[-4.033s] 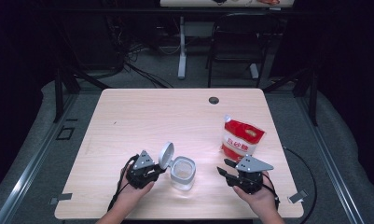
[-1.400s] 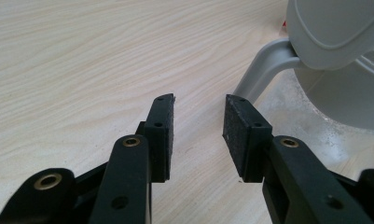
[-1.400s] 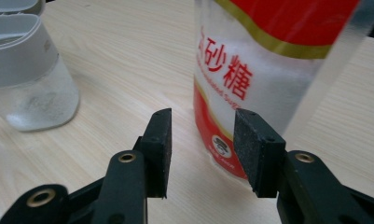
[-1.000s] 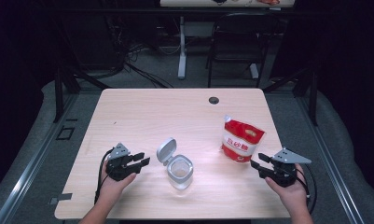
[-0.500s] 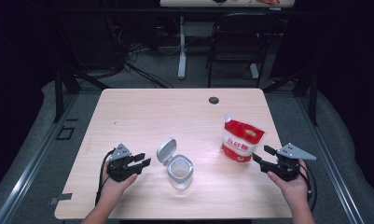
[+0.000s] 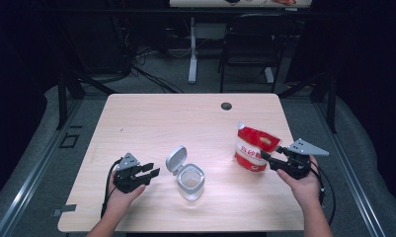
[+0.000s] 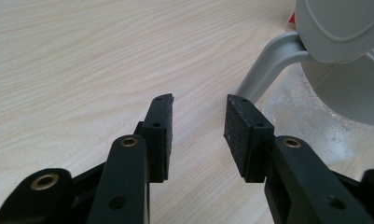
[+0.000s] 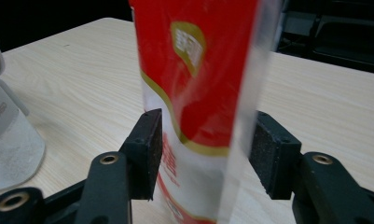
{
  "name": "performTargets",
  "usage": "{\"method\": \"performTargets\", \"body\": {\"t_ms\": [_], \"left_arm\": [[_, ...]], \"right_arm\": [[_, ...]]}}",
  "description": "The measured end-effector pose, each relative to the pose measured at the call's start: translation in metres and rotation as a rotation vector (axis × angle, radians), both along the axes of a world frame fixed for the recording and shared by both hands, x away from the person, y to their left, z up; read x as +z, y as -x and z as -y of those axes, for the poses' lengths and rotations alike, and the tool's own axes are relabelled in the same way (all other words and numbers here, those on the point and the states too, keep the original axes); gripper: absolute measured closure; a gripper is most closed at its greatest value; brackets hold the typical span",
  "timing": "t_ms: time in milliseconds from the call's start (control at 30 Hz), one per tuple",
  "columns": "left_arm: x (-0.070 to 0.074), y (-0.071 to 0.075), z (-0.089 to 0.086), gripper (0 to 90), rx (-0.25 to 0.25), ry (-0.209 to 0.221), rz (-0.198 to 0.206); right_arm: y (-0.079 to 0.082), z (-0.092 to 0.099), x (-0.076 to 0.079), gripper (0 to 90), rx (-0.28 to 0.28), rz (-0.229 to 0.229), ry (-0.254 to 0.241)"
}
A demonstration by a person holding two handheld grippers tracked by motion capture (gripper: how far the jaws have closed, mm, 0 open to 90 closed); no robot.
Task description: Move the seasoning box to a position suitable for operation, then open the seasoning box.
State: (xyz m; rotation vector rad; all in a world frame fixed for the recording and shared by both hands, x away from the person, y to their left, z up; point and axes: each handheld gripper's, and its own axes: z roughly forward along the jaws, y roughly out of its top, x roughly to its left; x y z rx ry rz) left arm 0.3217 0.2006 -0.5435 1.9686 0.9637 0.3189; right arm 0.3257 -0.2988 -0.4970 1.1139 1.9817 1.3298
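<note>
High view: wooden table (image 6: 151, 118) w/ a clear container (image 6: 190, 181) near the front edge, centre-left; its grey flip lid (image 6: 176, 159) is hinged open and stands up on the far-left side of the rim. Left gripper (image 6: 152, 174) rests in the person's left hand (image 6: 119, 197) just left of the container, jaws pointing toward it, spread, nothing between them, not touching it. Red-and-white pouch (image 6: 254, 148) stands upright at the right side of the table, well apart from the container. Right gripper (image 6: 265, 157) (grey three-cornered plate on top) is held in the right hand (image 6: 301, 181), jaw tips at the pouch's lower right edge. Small dark hole (image 6: 226, 106) in the tabletop near the far edge.

Left gripper view: both black pads (image 7: 160, 133) apart w/ bare wood between them. Container's lid hinge arm (image 7: 268, 63) and frosted clear wall sit just beyond the right jaw, not touched.

Right gripper view: pouch (image 8: 198, 88) sits between the two pads (image 8: 149, 149), seen edge-on, blurred. Jaws have just been closing in on it; small gaps show on both sides, so not pinching yet as far as I can tell. Container (image 8: 10, 140) at the left edge, farther off.
</note>
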Motion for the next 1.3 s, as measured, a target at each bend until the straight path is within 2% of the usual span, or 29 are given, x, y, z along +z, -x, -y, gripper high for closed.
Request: {"method": "performTargets", "body": {"t_ms": [167,200,267,500,567,800,900,1000,1067,1100,1133,1167,1300], "left_arm": [[0.0,0.0,-0.001,62.8,0.001,0.003,0.002],[0.0,0.0,0.0,63.1,0.0,0.001,0.003],[0.0,0.0,0.0,63.1,-0.003,-0.001,0.002],[-0.001,0.0,0.0,63.1,-0.003,-0.006,-0.002],[-0.001,0.0,0.0,63.1,-0.004,-0.008,-0.002],[-0.001,0.0,0.0,63.1,-0.008,-0.014,-0.002],[-0.001,0.0,0.0,63.0,-0.004,-0.017,0.0],[-0.001,0.001,0.0,63.0,0.003,-0.006,0.004],[-0.001,0.001,0.0,63.0,0.003,-0.005,0.005],[-0.001,0.001,0.0,62.9,0.004,-0.004,0.005],[0.0,0.001,0.0,62.8,0.004,-0.004,0.005],[0.0,0.001,0.0,62.8,0.004,-0.003,0.006],[0.0,0.002,0.0,62.8,0.003,-0.005,0.004]], "right_arm": [[-0.006,-0.007,0.008,51.3,0.013,0.016,0.016],[-0.006,-0.01,0.009,58.3,0.003,0.019,0.039],[-0.006,-0.01,0.01,61.2,-0.003,0.019,0.052],[-0.001,-0.01,0.014,75.7,0.012,0.0,0.011],[0.004,-0.014,0.017,79.8,0.013,0.004,0.033],[0.012,-0.019,0.018,86.7,-0.003,0.002,0.033],[0.014,-0.022,0.018,86.7,-0.001,0.009,0.024],[0.016,-0.024,0.017,83.8,-0.003,0.026,0.038],[0.016,-0.021,0.015,80.3,-0.015,0.04,0.012],[0.015,-0.019,0.013,77.7,-0.008,0.034,-0.003],[0.013,-0.014,0.009,70.4,-0.007,0.023,-0.042],[0.013,-0.014,0.009,70.4,-0.007,0.023,-0.042],[0.012,-0.011,-0.001,57.8,-0.01,0.01,-0.051]]}}
